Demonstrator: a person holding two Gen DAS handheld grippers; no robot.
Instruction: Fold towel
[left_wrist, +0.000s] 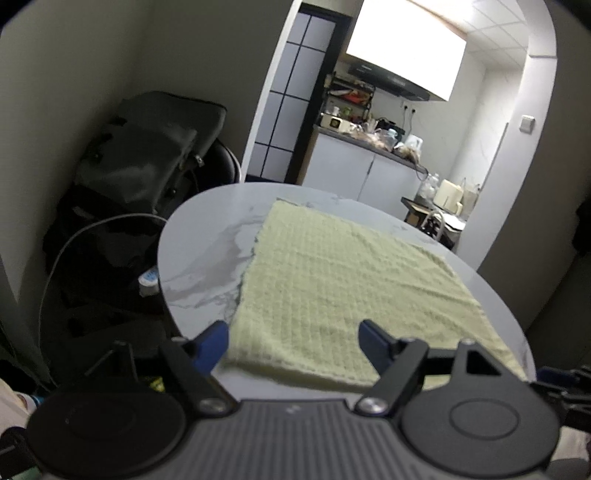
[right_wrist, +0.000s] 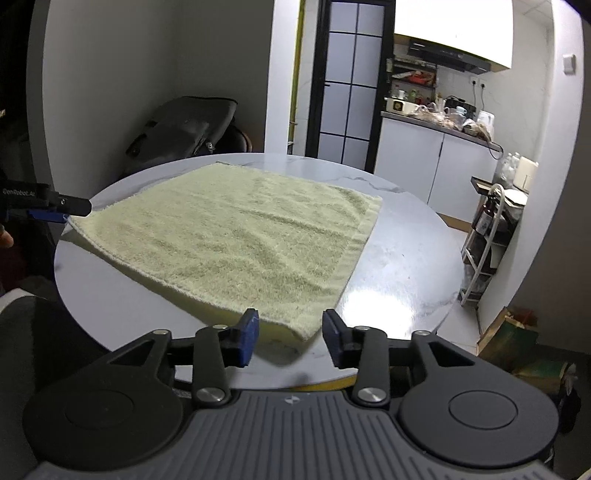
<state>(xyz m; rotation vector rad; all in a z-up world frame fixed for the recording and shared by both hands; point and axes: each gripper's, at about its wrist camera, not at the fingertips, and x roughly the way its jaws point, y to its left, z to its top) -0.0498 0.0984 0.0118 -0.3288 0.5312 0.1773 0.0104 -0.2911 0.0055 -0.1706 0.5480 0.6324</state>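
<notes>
Towel (right_wrist: 236, 229) flat on round table (right_wrist: 406, 266)

The one legible piece of writing is the white lettering "GenRobot.AI" on the dark side of the left claw (right_wrist: 59, 211), seen in the right wrist view at the far left, by the left edge of the desk (right_wrist: 399, 266); the last letters are small and partly unsure; a small light mark sits in the middle of each claw's grey ribbed housing, too small to read; labels on the kitchen bottles and boxes in the background are blurred beyond reading.
</notes>
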